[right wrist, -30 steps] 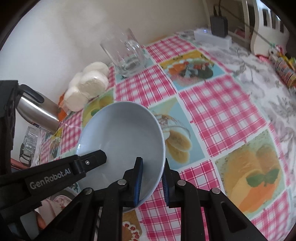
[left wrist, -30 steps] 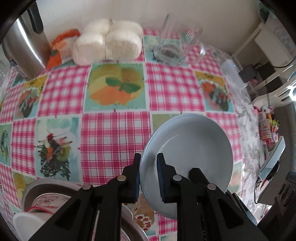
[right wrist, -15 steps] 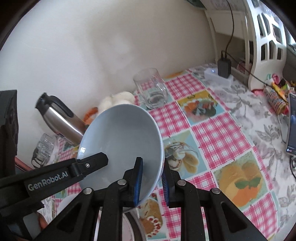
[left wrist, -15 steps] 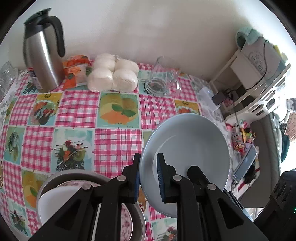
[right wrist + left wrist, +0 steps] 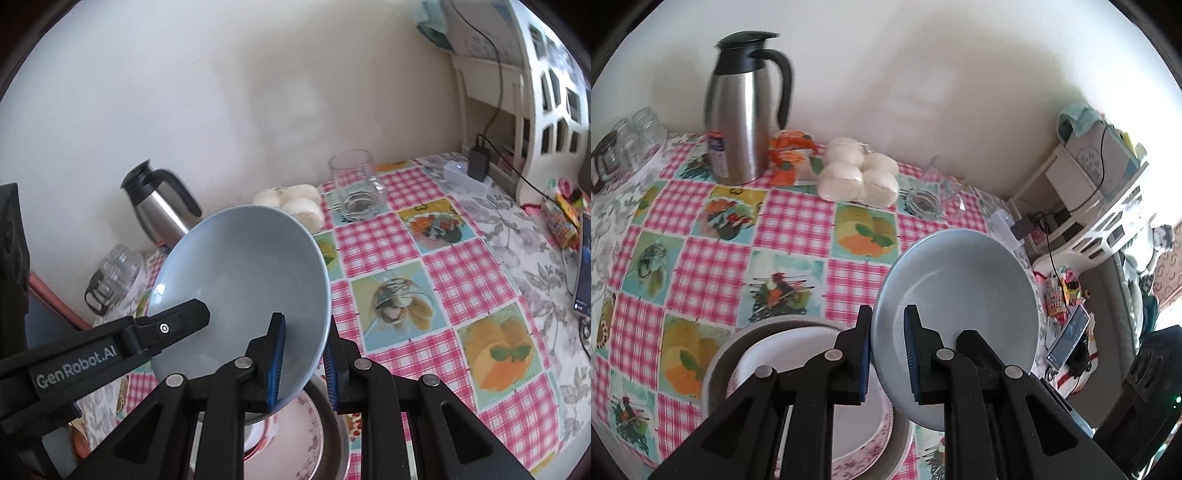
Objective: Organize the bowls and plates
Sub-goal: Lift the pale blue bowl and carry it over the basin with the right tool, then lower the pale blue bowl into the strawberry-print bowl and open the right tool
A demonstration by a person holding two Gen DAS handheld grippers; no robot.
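A light blue bowl (image 5: 960, 295) (image 5: 243, 280) hangs in the air, held by both grippers. My left gripper (image 5: 886, 354) is shut on its left rim. My right gripper (image 5: 304, 362) is shut on its right rim; the left gripper's finger also shows in the right wrist view (image 5: 173, 321). Below the bowl a metal basin (image 5: 718, 365) holds a white plate (image 5: 798, 365) on a floral plate (image 5: 303, 435).
The checked tablecloth (image 5: 798, 221) carries a steel thermos jug (image 5: 742, 114), a bag of white buns (image 5: 857, 177), a glass mug (image 5: 354, 188) and glass jars (image 5: 631, 136) at the left. A white shelf unit (image 5: 535, 92) and phone (image 5: 1067, 336) lie to the right.
Both grippers have lifted the blue bowl well above the table. The views pulled back and up, so the jug, the wall and the basin with plates came into sight.
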